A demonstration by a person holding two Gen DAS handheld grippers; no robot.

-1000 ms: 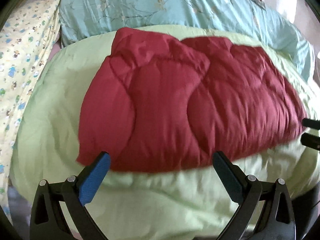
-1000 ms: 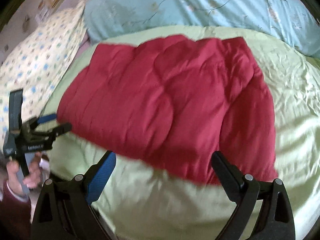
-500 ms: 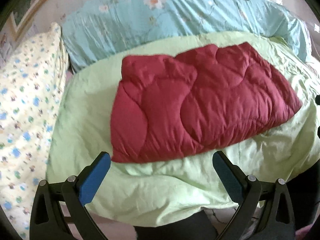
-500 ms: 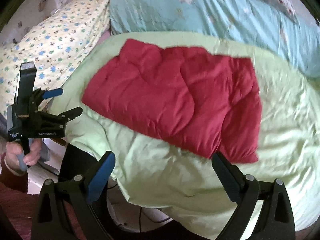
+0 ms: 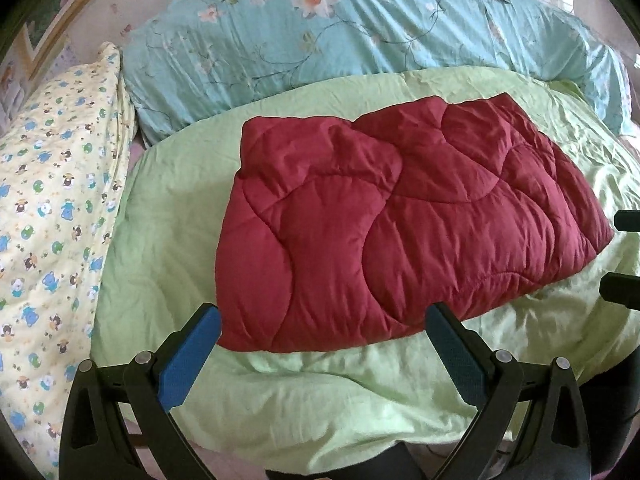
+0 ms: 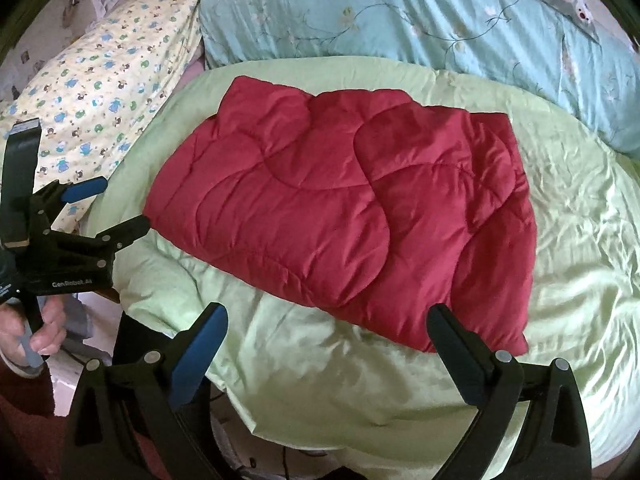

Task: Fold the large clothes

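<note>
Both grippers held back off the near edge of the bed, jaws spread wide, nothing in them: left gripper (image 5: 324, 348), right gripper (image 6: 332, 344). Beyond them, green bedspread (image 5: 312, 392), and lying on its middle a dark red quilted garment (image 5: 400, 236), already folded into a thick slab. Looks puffy, light, springy, probably slick-faced; best pinched at near corners, through all layers. Farther back, blue floral duvet (image 5: 320, 36) and yellow printed pillow (image 5: 48, 208).

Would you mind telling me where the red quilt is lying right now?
The red quilt lies folded on the green sheet, central in both wrist views, in front of the blue floral duvet, beyond both open grippers.
</note>
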